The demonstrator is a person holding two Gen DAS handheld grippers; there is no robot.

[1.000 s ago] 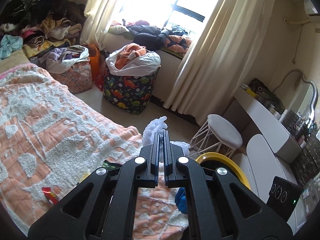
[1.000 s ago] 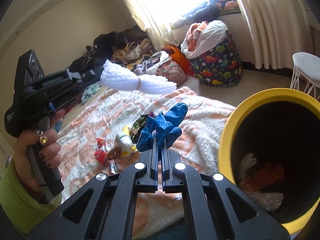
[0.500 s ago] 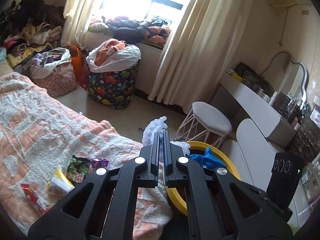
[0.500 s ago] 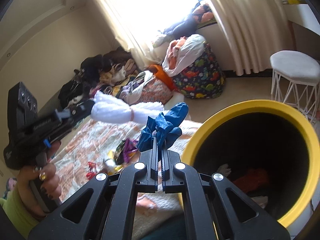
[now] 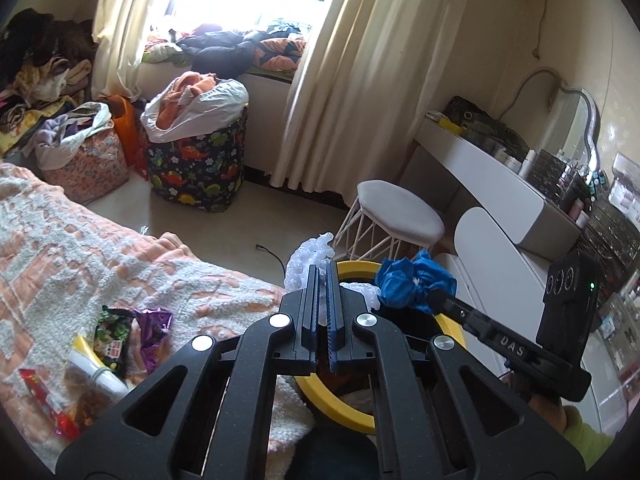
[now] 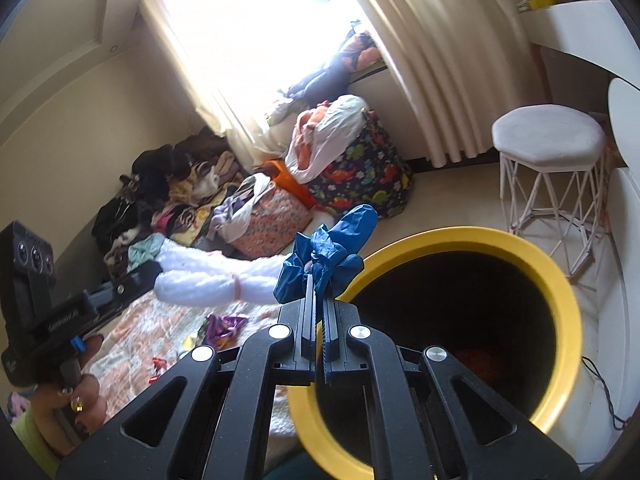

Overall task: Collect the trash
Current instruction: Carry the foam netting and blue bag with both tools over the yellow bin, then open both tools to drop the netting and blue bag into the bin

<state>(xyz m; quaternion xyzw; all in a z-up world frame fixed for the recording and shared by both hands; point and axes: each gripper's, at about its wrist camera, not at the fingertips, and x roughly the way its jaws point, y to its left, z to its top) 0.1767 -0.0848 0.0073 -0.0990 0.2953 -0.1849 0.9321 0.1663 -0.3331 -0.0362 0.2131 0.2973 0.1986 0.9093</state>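
My left gripper point(image 5: 322, 269) is shut on a white foam net point(image 5: 306, 256), held by the near rim of the yellow bin point(image 5: 341, 405). In the right wrist view the same foam net point(image 6: 208, 285) stretches from the left gripper point(image 6: 154, 274) toward the bin. My right gripper point(image 6: 318, 282) is shut on a crumpled blue glove point(image 6: 330, 248) just left of the bin's yellow rim point(image 6: 562, 320). From the left wrist view the blue glove point(image 5: 416, 280) hangs over the bin's mouth. Snack wrappers point(image 5: 120, 336) lie on the bed's blanket point(image 5: 60, 248).
A white stool point(image 5: 400, 218) stands behind the bin, with a white vanity desk point(image 5: 492, 180) to its right. A dinosaur-print basket point(image 5: 196, 168) full of clothes sits by the curtain point(image 5: 352, 80). A red wrapper point(image 5: 44, 400) lies near the blanket's edge.
Both grippers have carried their loads from over the bed to the yellow bin. The bin's mouth now fills more of the right wrist view, and the right gripper has entered the left view.
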